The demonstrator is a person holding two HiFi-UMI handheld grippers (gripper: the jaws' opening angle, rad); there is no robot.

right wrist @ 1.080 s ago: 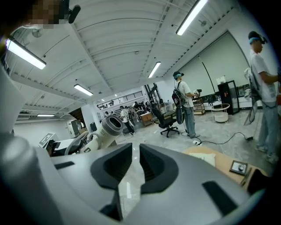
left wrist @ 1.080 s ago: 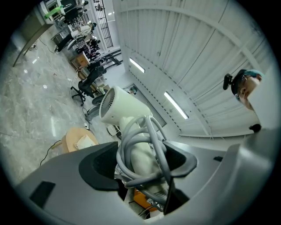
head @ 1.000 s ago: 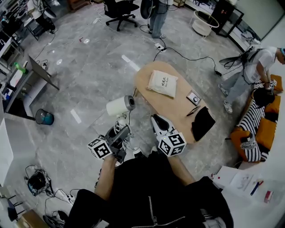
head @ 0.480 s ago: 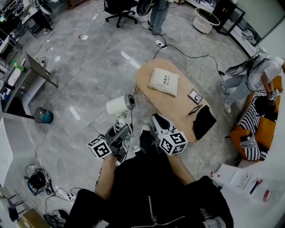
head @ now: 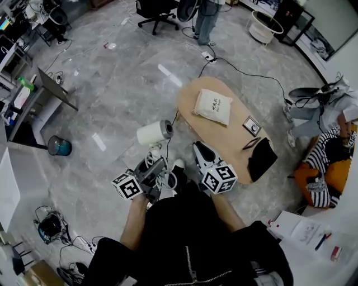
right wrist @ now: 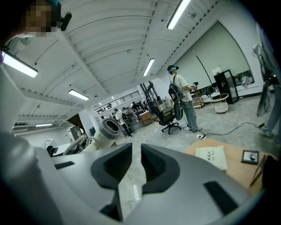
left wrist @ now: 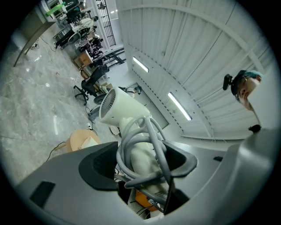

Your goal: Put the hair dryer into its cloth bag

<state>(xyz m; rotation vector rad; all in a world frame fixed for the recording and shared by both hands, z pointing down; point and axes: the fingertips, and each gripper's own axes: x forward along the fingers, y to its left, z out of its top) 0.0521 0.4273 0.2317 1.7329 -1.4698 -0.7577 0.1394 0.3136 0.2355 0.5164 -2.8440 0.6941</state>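
A white hair dryer [head: 152, 134] with its grey cord coiled round the handle is held level above the floor, left of the oval wooden table [head: 224, 139]. My left gripper [head: 157, 163] is shut on the handle and cord; the left gripper view shows the dryer [left wrist: 120, 107] standing up between the jaws of the left gripper [left wrist: 140, 158]. The white cloth bag [head: 212, 106] lies flat on the table's far end. My right gripper [head: 199, 149] hovers at the table's near left edge. Its jaws stand a narrow gap apart and are empty, as the right gripper view shows of the right gripper [right wrist: 136, 154], with the bag [right wrist: 210, 156] ahead.
On the table lie a small square device [head: 251, 126], a pen [head: 251, 143] and a black cloth item [head: 262, 158]. A cable [head: 240, 70] runs across the floor beyond the table. A standing person [head: 207, 19] and an office chair [head: 156, 11] are farther back; an orange sofa [head: 330, 173] is at right.
Both grippers have drifted a little toward the table, the dryer still held the same way. A shoe has come into view between the grippers. The person at the right has moved toward the picture's edge.
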